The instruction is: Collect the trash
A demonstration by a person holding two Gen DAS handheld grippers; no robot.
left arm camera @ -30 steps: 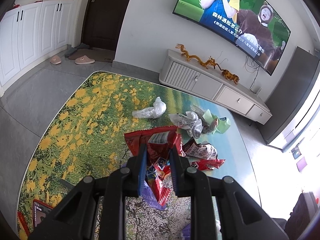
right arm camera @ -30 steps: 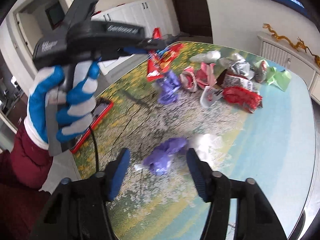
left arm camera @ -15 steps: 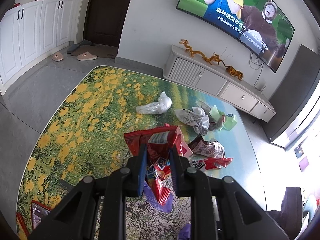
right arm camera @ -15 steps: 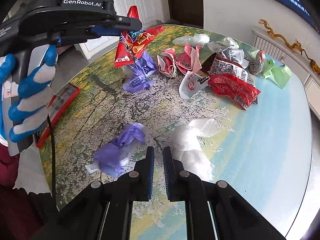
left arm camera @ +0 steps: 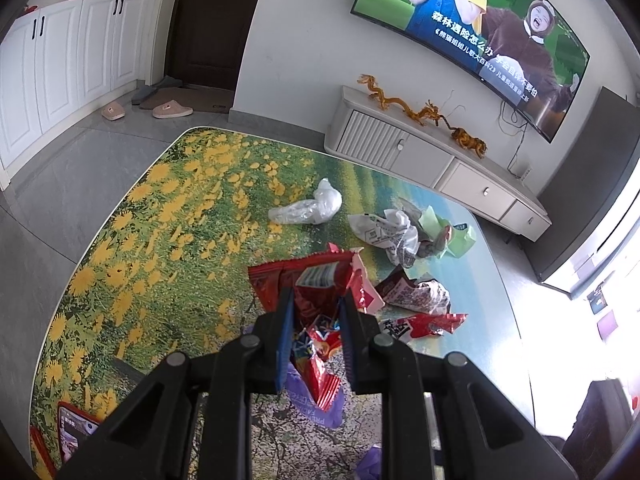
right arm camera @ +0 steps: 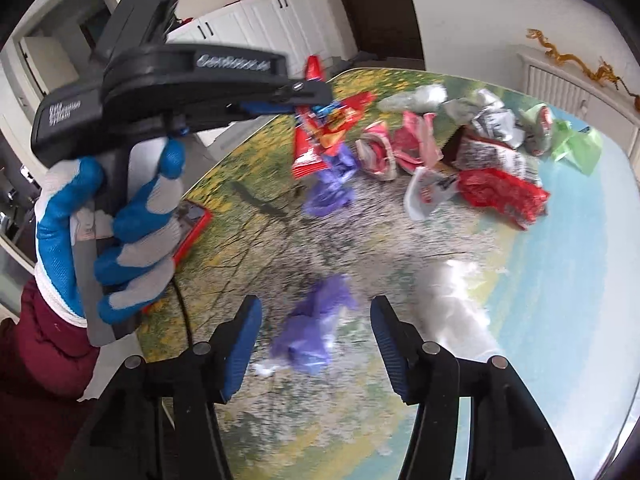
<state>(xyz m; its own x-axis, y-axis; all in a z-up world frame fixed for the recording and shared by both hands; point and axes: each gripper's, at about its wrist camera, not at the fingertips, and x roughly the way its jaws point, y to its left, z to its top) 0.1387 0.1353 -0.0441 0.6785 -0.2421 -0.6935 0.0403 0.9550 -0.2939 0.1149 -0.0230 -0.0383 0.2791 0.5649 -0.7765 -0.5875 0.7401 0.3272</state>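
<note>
Left gripper is closed on a bunch of red snack wrappers, held lifted above the table; a purple wrapper hangs in the same bunch, at lower centre of the left wrist view

Right gripper is spread wide and holds nothing; a crumpled purple wrapper lies on the table between its fingers, at lower centre of the right wrist view, blurred

Handling, judged: thin film, light, soft, crinkly, probably slippery; best pinched across the bunched middle, not a loose edge

Count on the table: one white tissue wad just right of the purple wrapper; one clear plastic bag; one green packet; one flat red wrapper; the rest of the upper-right pile overlaps, so no count is given
</note>
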